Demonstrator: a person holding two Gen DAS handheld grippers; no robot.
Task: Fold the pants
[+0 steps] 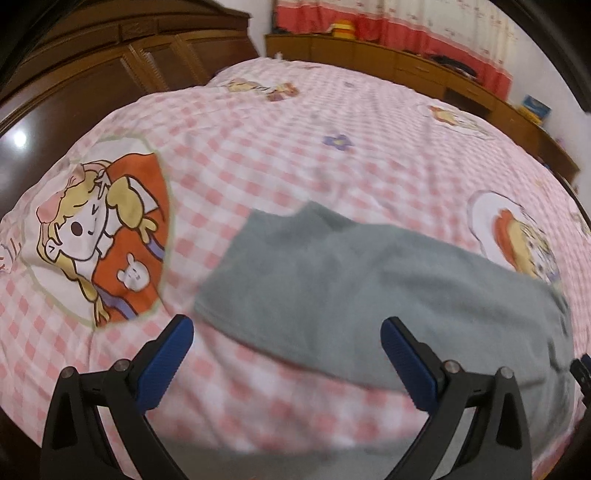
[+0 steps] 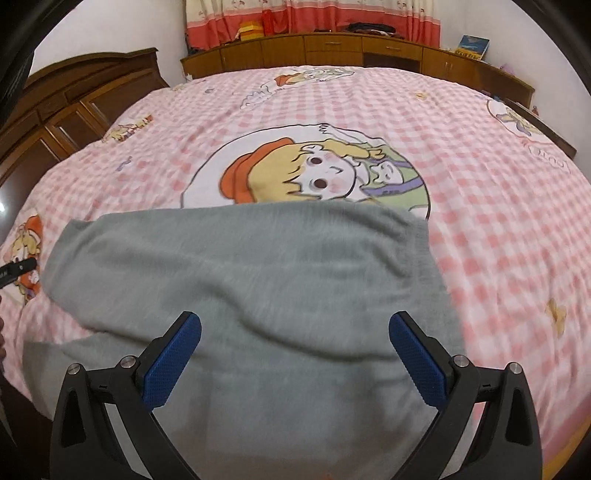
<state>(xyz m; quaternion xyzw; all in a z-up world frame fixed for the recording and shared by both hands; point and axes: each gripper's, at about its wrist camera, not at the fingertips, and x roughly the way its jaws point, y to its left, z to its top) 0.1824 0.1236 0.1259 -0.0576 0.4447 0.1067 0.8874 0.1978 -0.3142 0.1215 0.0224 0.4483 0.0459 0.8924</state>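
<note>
Grey pants (image 1: 369, 291) (image 2: 251, 280) lie on a bed with a pink checked cartoon sheet (image 1: 277, 155) (image 2: 498, 229). In the left wrist view the pants run from the middle to the right, and my left gripper (image 1: 286, 328) stands open above their near left edge with nothing between its blue pads (image 1: 166, 365). In the right wrist view the grey cloth fills the lower middle, folded over on itself. My right gripper (image 2: 295, 325) hovers open over it, holding nothing. The left gripper's tip (image 2: 18, 267) shows at the left edge.
A dark wooden wardrobe (image 1: 92, 66) (image 2: 55, 110) stands to the left of the bed. Wooden cabinets (image 1: 406, 62) (image 2: 332, 48) with clutter line the far side under red and white curtains (image 2: 314, 14). Open sheet lies beyond the pants.
</note>
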